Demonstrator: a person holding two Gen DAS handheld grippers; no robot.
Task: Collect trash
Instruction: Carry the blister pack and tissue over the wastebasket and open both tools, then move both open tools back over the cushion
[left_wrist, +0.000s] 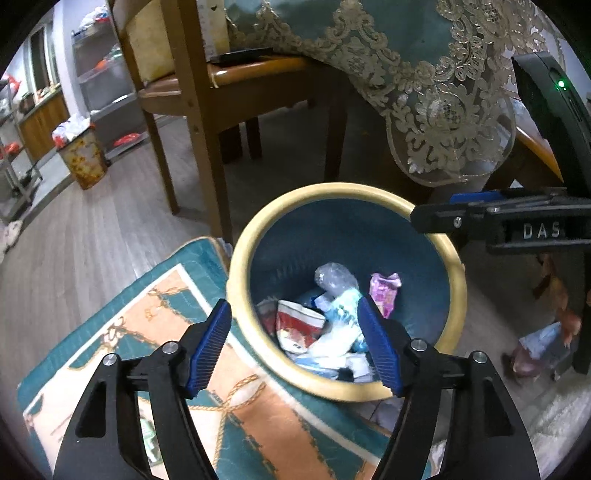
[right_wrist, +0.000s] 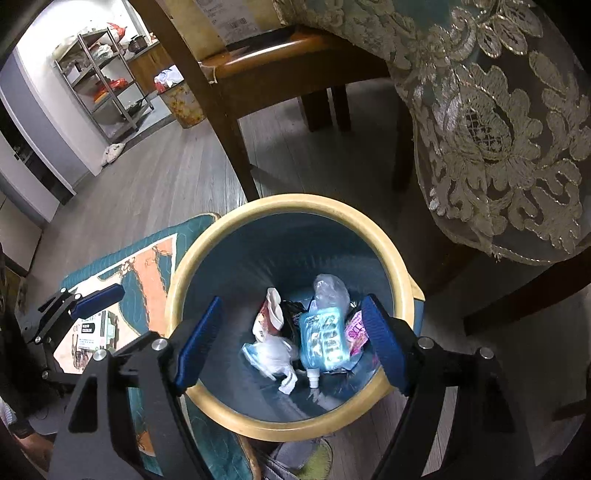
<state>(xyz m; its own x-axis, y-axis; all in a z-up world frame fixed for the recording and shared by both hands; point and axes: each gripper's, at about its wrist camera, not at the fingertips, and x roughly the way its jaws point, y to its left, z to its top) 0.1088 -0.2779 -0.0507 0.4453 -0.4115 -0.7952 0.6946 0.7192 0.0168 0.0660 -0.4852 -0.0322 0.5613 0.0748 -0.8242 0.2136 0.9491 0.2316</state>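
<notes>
A round bin with a cream rim and dark teal inside stands on the floor. Several pieces of trash lie in it: a clear plastic bag, a pink wrapper, a red and white carton, a blue plastic pack and white tissue. My left gripper is open and empty above the bin's near rim. My right gripper is open and empty right over the bin. The right gripper also shows in the left wrist view, and the left one in the right wrist view.
A teal and orange rug lies left of the bin, with a small printed box on it. A wooden chair and a table with a lace cloth stand behind. A second bin stands far left.
</notes>
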